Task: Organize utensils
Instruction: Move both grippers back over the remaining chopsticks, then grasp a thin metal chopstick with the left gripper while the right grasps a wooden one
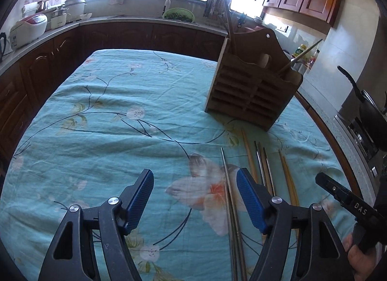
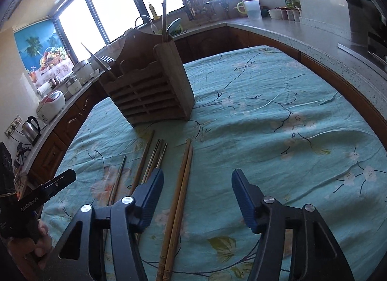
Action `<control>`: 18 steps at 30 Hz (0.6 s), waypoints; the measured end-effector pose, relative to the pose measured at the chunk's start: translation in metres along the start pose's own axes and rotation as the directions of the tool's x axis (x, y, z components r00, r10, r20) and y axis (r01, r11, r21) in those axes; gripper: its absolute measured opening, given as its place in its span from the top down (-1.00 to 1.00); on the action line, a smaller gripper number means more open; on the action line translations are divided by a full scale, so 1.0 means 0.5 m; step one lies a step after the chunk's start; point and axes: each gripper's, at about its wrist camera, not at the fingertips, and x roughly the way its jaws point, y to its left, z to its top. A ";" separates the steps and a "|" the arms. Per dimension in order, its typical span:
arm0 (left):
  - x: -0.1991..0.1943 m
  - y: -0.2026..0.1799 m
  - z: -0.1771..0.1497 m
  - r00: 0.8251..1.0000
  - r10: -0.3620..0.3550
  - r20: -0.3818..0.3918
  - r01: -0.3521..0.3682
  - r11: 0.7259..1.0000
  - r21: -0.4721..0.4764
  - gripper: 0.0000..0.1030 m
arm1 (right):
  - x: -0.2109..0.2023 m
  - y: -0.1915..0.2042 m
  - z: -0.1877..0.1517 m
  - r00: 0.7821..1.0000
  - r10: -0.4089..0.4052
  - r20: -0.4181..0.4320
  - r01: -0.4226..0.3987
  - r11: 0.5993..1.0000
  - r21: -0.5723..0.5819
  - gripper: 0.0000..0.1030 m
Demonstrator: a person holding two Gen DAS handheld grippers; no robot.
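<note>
A wooden utensil holder [image 1: 251, 87] stands on the teal floral tablecloth [image 1: 121, 111]; it also shows in the right wrist view [image 2: 154, 87] with a few utensils standing in it. Several chopsticks lie in front of it: a metal pair [image 1: 229, 196], a wooden one [image 1: 249, 153], a dark pair [image 1: 263, 165] and a yellowish wooden pair [image 1: 289, 179]. My left gripper [image 1: 194, 198] is open above the cloth, the metal pair just inside its right finger. My right gripper [image 2: 197, 198] is open, with a wooden chopstick pair [image 2: 180, 196] lying between its fingers.
Kitchen counters [image 2: 290, 29] ring the table, with a rice cooker [image 1: 27, 29], a kettle [image 2: 31, 128], a sink with a green basket [image 1: 179, 15] and a black pan [image 1: 370, 109] on the stove at right. The cloth [image 2: 278, 111] stretches right of the holder.
</note>
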 end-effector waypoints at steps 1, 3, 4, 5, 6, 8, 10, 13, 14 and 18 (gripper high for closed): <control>0.012 -0.007 0.004 1.000 -0.001 -0.023 0.001 1.000 0.013 -0.23 | 0.010 0.004 0.001 1.000 -0.002 -0.015 0.002 1.000 -0.010 0.11; 0.035 -0.018 0.010 0.999 -0.005 -0.054 0.007 0.999 0.032 -0.07 | 0.030 0.010 0.004 0.999 -0.013 -0.048 0.011 1.000 -0.029 0.34; 0.046 -0.023 0.014 0.998 -0.010 -0.067 0.012 0.999 0.037 -0.03 | 0.039 0.012 0.006 0.998 -0.015 -0.062 0.013 0.999 -0.036 0.39; 0.056 -0.027 0.018 0.997 -0.011 -0.076 0.014 0.999 0.040 0.00 | 0.047 0.014 0.008 0.997 -0.019 -0.072 0.016 0.999 -0.042 0.47; 0.064 -0.029 0.021 0.997 -0.011 -0.080 0.015 0.999 0.043 0.02 | 0.053 0.017 0.009 0.997 -0.025 -0.079 0.021 0.999 -0.050 0.51; 0.079 -0.035 0.029 0.996 -0.016 -0.088 0.020 0.999 0.048 0.08 | 0.064 0.020 0.012 0.995 -0.031 -0.094 0.025 0.998 -0.062 0.56; 0.096 -0.040 0.037 0.995 -0.017 -0.098 0.022 0.998 0.057 0.12 | 0.075 0.023 0.014 0.993 -0.037 -0.109 0.029 0.997 -0.072 0.61; 0.124 -0.048 0.049 0.993 -0.016 -0.114 0.024 0.998 0.065 0.24 | 0.092 0.028 0.017 0.990 -0.043 -0.135 0.031 0.996 -0.088 0.64; 0.134 -0.050 0.052 0.992 -0.015 -0.125 0.024 0.997 0.070 0.30 | 0.093 0.028 0.019 0.990 -0.043 -0.131 0.032 0.995 -0.090 0.65; 0.176 -0.062 0.060 0.987 -0.012 -0.161 0.028 0.995 0.099 0.40 | 0.107 0.032 0.032 0.989 -0.058 -0.138 0.044 0.994 -0.104 0.70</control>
